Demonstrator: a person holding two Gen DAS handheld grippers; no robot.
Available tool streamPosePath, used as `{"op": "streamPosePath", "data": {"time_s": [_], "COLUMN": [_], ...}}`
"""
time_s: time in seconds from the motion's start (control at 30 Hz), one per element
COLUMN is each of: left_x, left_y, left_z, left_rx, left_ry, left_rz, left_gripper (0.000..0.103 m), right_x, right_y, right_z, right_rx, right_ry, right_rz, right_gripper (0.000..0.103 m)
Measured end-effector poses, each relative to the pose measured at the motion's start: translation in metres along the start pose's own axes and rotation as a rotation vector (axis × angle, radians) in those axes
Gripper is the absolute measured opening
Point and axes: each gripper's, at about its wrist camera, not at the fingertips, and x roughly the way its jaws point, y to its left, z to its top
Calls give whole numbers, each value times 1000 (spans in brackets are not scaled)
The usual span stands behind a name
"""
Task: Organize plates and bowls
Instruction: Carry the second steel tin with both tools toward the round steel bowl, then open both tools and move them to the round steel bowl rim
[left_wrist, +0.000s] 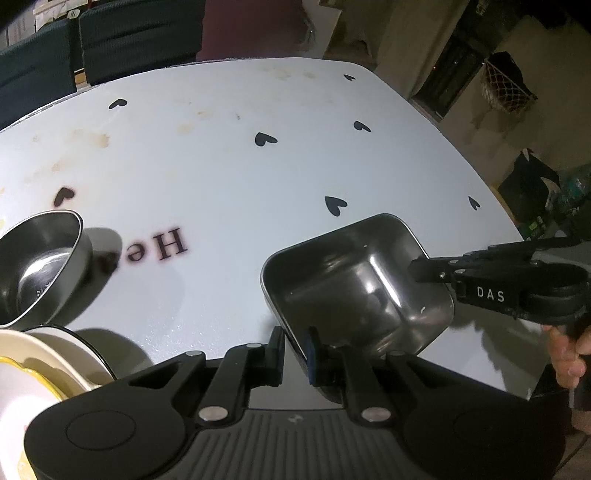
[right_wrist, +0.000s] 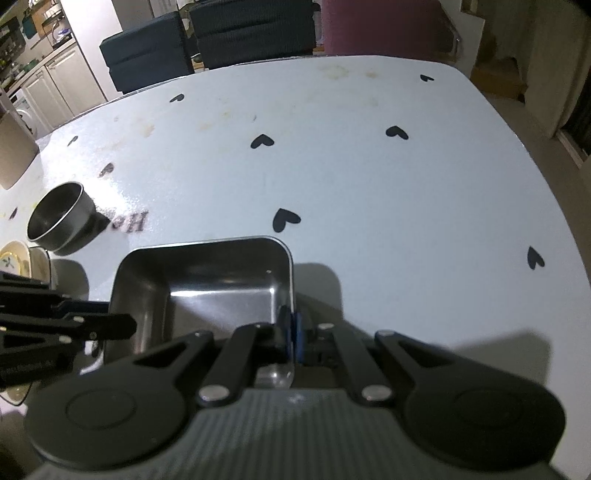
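Note:
A rectangular steel tray (left_wrist: 354, 280) is tilted above the white table (left_wrist: 221, 177); it also shows in the right wrist view (right_wrist: 207, 280). My left gripper (left_wrist: 295, 350) has its fingers either side of the tray's near rim, a gap showing on the left. My right gripper (right_wrist: 291, 339) is shut on the tray's right wall and shows from the side in the left wrist view (left_wrist: 417, 269). A round steel bowl (left_wrist: 40, 266) stands at the left, also seen in the right wrist view (right_wrist: 61, 218). Cream plates (left_wrist: 40, 354) are stacked at the lower left.
The table (right_wrist: 369, 184) is white with black hearts and stains at the back. Dark chairs (right_wrist: 207, 40) stand behind the far edge. A brown board (right_wrist: 14, 151) lies at the far left. The plates also show in the right wrist view (right_wrist: 14, 258).

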Motion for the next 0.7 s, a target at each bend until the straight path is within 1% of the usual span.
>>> {"op": "streamPosePath", "data": {"time_s": [0.13, 0.23, 0.27, 0.3, 0.33, 0.37, 0.4, 0.43, 0.5, 0.53, 0.57, 0.6, 0.63, 0.7], "left_x": [-2, -4, -4, -4, -5, -7, -8, -9, -12, -13, -15, -19, -23, -33], "left_y": [1, 1, 1, 1, 1, 0, -1, -2, -4, -5, -5, -5, -4, -4], "left_z": [1, 1, 2, 2, 3, 3, 4, 5, 5, 4, 4, 4, 3, 5], "left_rx": [-13, -19, -23, -27, -28, -26, -21, -17, -11, -9, -9, -14, -19, -17], "left_ry": [-4, -10, -9, -12, -16, -23, -31, -36, -44, -46, -50, -61, -76, -114], "left_rz": [-11, 1, 3, -2, -6, -9, -12, -13, -15, -15, -16, -19, -21, -16], "left_gripper": [16, 14, 15, 18, 24, 26, 31, 36, 42, 47, 50, 59, 72, 86], "right_x": [3, 5, 6, 5, 6, 5, 4, 2, -4, -7, -9, -11, -13, -19], "right_y": [-9, -14, -15, -17, -19, -20, -20, -20, -20, -21, -21, -21, -20, -21], "right_z": [0, -1, -1, -1, 0, 0, 1, 0, 0, 0, 0, 0, 0, 1], "right_rx": [33, 56, 60, 71, 81, 84, 77, 68, 62, 63, 65, 63, 56, 67], "right_ry": [11, 12, 12, 9, 7, 8, 6, -1, -24, -29, -33, -38, -44, -53], "right_rz": [35, 60, 64, 72, 78, 80, 69, 66, 71, 78, 78, 69, 60, 60], "right_gripper": [3, 3, 3, 4, 4, 5, 7, 10, 11, 13, 19, 24, 29, 42]}}
